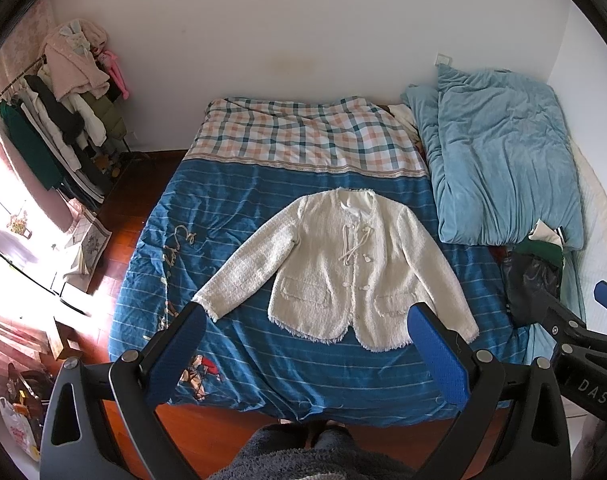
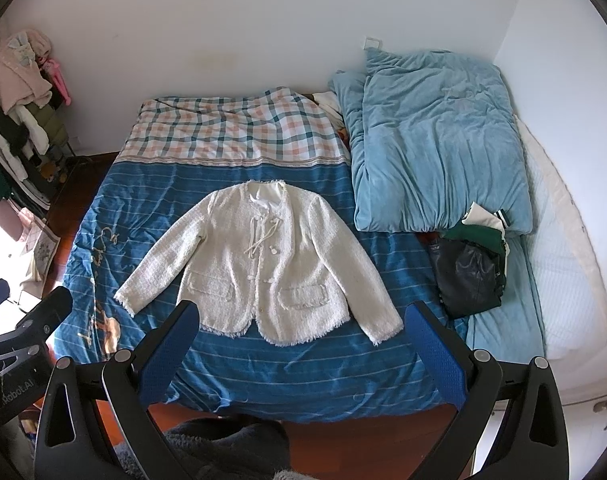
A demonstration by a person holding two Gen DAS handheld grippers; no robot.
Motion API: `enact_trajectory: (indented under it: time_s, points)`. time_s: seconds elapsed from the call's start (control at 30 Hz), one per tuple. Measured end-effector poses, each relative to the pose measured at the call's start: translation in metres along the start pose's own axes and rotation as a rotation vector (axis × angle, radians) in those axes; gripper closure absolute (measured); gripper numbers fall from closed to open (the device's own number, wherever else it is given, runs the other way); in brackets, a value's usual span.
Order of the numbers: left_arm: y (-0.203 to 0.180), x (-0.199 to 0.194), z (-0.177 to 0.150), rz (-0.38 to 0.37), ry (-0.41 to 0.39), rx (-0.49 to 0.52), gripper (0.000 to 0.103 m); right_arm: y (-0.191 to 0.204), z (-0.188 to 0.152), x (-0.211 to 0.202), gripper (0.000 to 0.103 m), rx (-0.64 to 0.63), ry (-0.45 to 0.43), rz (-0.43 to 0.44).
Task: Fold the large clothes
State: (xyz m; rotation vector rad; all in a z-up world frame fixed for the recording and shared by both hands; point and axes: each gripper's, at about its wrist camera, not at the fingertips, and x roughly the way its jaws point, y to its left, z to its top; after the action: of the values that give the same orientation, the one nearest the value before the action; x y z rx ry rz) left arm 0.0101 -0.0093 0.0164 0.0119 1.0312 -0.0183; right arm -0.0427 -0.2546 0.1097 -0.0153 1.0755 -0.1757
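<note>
Left wrist view: the left gripper [image 1: 309,322] is hovering wide apart, empty, just before the cream jacket [image 1: 343,268] (lying flat on the bed [image 1: 239,208]); the right gripper [image 2: 303,320] is gaping likewise.

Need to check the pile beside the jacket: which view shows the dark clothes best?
Right wrist: the dark clothes lie whole and unobstructed beside the quilt. In the left wrist view, the pile sits near the edge, partly behind the right gripper.

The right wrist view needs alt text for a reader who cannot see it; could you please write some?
A cream jacket lies flat, front up, sleeves spread, on a blue striped bedspread. The open right gripper hovers above the bed's near edge; a light blue duvet is bunched at the right.
</note>
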Motion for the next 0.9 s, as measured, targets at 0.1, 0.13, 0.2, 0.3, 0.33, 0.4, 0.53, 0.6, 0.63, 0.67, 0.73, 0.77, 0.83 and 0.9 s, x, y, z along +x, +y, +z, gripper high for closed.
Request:
enact_trajectory:
  time_s: [0.1,0.13,0.2,0.3,0.33,0.4,0.53,0.6,0.63,0.67,0.73,0.77,0.83,0.9]
  points:
    - [-0.001,-0.001,0.001,0.0,0.0,0.001,0.0,-0.001,-0.001,0.0,0.0,-0.001,-0.001,-0.002]
    - [0.0,0.0,0.001,-0.001,0.0,0.002,0.0,-0.001,0.0,0.0,0.0,-0.001,-0.001,-0.001]
    - [0.0,-0.001,0.004,-0.001,0.0,0.0,0.0,-0.001,-0.001,0.0,0.0,0.0,0.001,-0.003]
    - [0.0,-0.002,0.006,-0.003,0.001,-0.001,0.0,0.004,0.005,-0.002,0.0,-0.001,0.001,-0.003]
    - [0.0,-0.002,0.005,-0.002,0.0,0.0,0.0,0.005,0.008,-0.004,0.0,0.0,0.002,-0.002]
    - [0.0,-0.002,0.005,-0.003,-0.001,0.0,0.0,0.004,0.006,-0.003,0.0,-0.001,0.0,-0.004]
    - [0.0,0.001,0.021,-0.009,-0.003,0.0,0.0,0.003,0.005,-0.003,0.0,0.003,0.002,-0.003]
    - [0.0,0.001,0.024,-0.012,-0.001,0.003,0.0,0.002,0.003,-0.002,0.0,0.002,0.0,-0.006]
    - [0.0,0.002,0.028,-0.015,0.001,0.005,0.0,0.002,0.004,-0.002,0.0,0.004,0.001,-0.008]
    - [-0.001,0.003,0.03,-0.018,0.003,0.007,0.0,0.012,0.013,-0.002,0.0,0.006,0.005,-0.01]
    - [0.0,0.007,0.031,-0.02,0.006,0.011,0.0,0.015,0.018,0.0,0.0,0.021,0.015,-0.011]
    - [0.002,0.011,0.029,-0.017,0.004,0.013,0.0,0.016,0.021,0.003,0.0,0.033,0.02,-0.014]
    - [0.008,0.022,0.029,-0.004,-0.012,0.019,0.0,0.011,0.021,0.014,0.0,0.078,0.015,0.006]
    - [0.012,0.04,0.033,0.013,-0.031,0.024,0.0,0.002,0.016,0.032,0.0,0.127,0.006,0.021]
